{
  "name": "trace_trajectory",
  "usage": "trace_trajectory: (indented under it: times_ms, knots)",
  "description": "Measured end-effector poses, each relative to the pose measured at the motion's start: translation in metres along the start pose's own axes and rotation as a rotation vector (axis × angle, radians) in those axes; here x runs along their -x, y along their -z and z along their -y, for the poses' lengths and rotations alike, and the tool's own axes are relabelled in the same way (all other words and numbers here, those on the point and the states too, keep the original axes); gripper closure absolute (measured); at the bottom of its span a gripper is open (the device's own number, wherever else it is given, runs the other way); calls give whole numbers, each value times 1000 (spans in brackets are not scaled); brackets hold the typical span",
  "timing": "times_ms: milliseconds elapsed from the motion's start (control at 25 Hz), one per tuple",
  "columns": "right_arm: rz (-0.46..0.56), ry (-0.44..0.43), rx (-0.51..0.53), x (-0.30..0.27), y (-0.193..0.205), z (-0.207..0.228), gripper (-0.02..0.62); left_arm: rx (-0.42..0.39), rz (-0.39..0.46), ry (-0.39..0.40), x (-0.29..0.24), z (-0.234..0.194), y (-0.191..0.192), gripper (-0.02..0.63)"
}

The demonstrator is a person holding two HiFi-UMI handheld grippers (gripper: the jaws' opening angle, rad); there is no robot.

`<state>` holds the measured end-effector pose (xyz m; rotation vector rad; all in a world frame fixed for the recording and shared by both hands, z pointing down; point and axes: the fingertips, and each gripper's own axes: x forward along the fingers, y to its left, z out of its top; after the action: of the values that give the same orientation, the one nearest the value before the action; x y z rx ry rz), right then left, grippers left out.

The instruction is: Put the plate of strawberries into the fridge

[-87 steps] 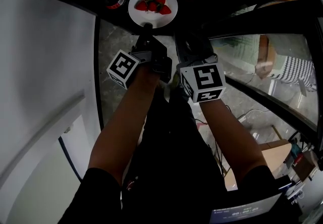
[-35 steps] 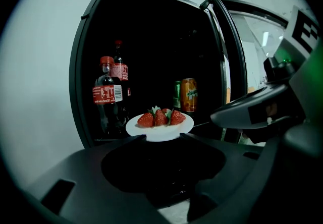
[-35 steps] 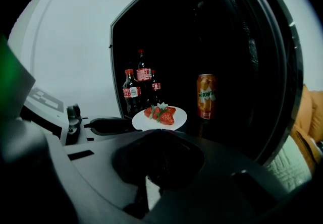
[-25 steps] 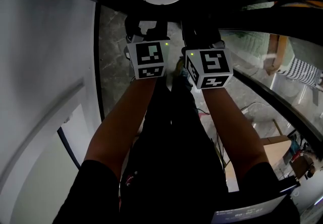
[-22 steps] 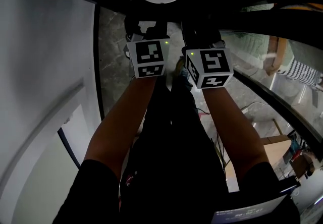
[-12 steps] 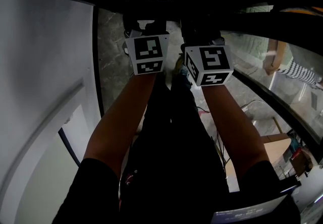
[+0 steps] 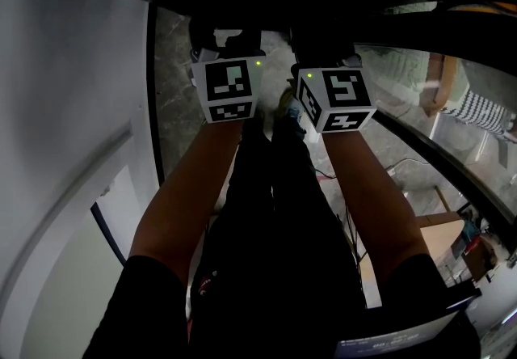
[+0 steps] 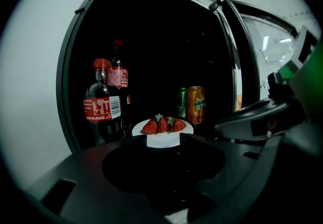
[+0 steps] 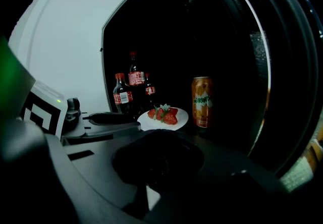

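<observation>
The left gripper (image 8: 162, 143) has its fingertips a little apart with nothing between them. Through that narrow gap shows only some white of the plate of strawberries (image 8: 187, 129), which stands beyond the tips, not in them. The right gripper (image 9: 160, 136) has its tips together and is also empty.

A few seconds ago the left gripper was rolled over with its tip at the plate's near rim. Now its marker cube (image 7: 227, 89) sits level beside the right one. In the head view the plate has slid toward the top edge, apart from both grippers (so the release looks done and the grippers are backing out).

The plate rests on the dark shelf inside the fridge (image 8: 166, 41). A Coca-Cola bottle (image 8: 102, 104) stands on its left, and a Mirinda can (image 8: 196, 103) on its right with a green can (image 8: 181, 102) just beside it. The plate touches none of them that I can see. The glass door (image 8: 252, 56) stands open at the right.

As I judge it, the placing is finished. What is left is to clear the opening and perhaps close that door.
</observation>
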<state>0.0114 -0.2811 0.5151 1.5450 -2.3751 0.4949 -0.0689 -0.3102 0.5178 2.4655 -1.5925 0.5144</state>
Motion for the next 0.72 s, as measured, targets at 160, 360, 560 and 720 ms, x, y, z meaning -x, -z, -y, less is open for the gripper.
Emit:
trace_trajectory:
  times_ms: [160, 360, 560, 720]
  knots:
    - [21, -2, 3, 2, -5, -4, 592, -11, 21, -5, 13, -4, -7, 411]
    - [39, 17, 13, 5, -9, -10, 592, -10, 41, -15, 26, -11, -14, 411]
    - [56, 27, 17, 10, -12, -19, 592, -8, 56, -22, 38, -16, -20, 411]
    - [60, 34, 30, 14, -14, -26, 592, -6, 65, -25, 47, -18, -24, 411]
